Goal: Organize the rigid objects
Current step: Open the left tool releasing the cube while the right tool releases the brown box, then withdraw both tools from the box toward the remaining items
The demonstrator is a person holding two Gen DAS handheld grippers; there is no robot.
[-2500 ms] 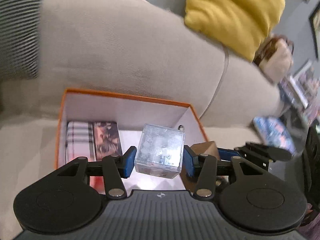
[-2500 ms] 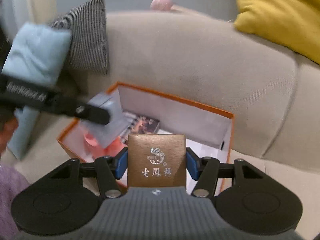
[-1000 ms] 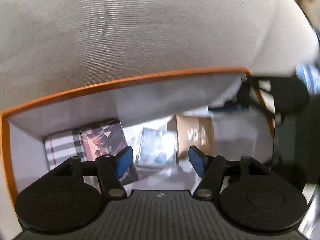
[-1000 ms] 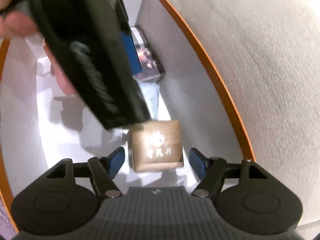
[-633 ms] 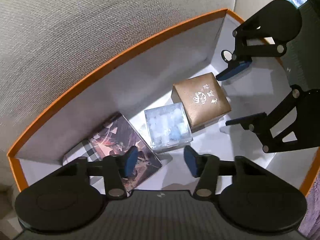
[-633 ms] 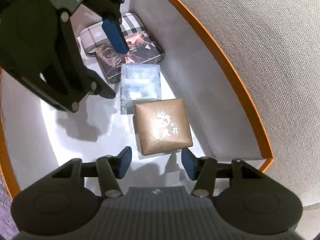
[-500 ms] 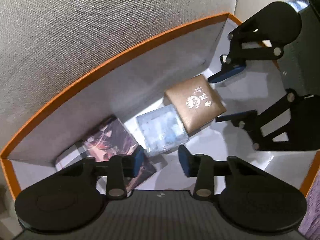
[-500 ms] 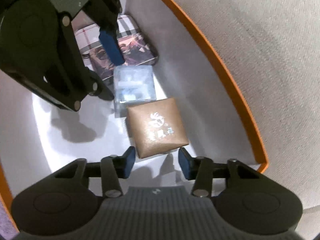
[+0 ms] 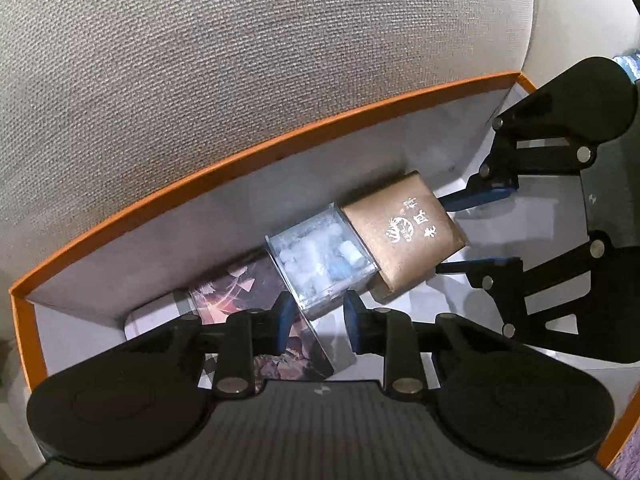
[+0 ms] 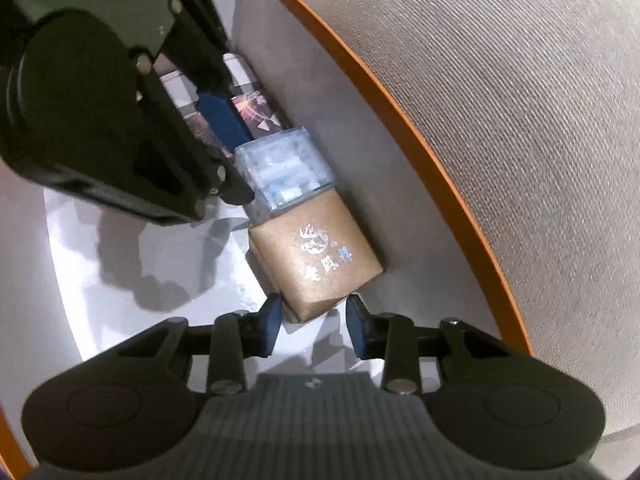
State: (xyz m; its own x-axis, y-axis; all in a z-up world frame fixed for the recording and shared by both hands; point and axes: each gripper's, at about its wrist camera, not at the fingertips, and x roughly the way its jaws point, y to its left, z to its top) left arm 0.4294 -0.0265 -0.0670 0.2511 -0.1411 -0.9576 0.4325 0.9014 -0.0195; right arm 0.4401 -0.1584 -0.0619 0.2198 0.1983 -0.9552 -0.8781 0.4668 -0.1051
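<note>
An orange-rimmed white box (image 9: 256, 148) (image 10: 420, 148) rests on a beige sofa. Along its far wall lie a plaid tin (image 9: 156, 312), a picture-printed tin (image 9: 248, 292) (image 10: 256, 112), a clear plastic cube (image 9: 320, 260) (image 10: 284, 168) and a brown gift box (image 9: 404, 232) (image 10: 316, 252), side by side and touching. My left gripper (image 9: 316, 320) is open and empty, its blue pads just in front of the clear cube. My right gripper (image 10: 312, 320) is open and empty, its pads flanking the near corner of the brown box without gripping it. Each gripper shows in the other's view.
The sofa backrest (image 9: 240, 60) rises right behind the box's far wall. The white box floor (image 10: 120, 280) lies bare in front of the row of objects. The box's orange near edge (image 9: 624, 420) shows at lower right.
Both grippers let go of the clear cube and brown box inside the orange box. Since then the jaws have narrowed, and the two boxes now sit against the far wall.
</note>
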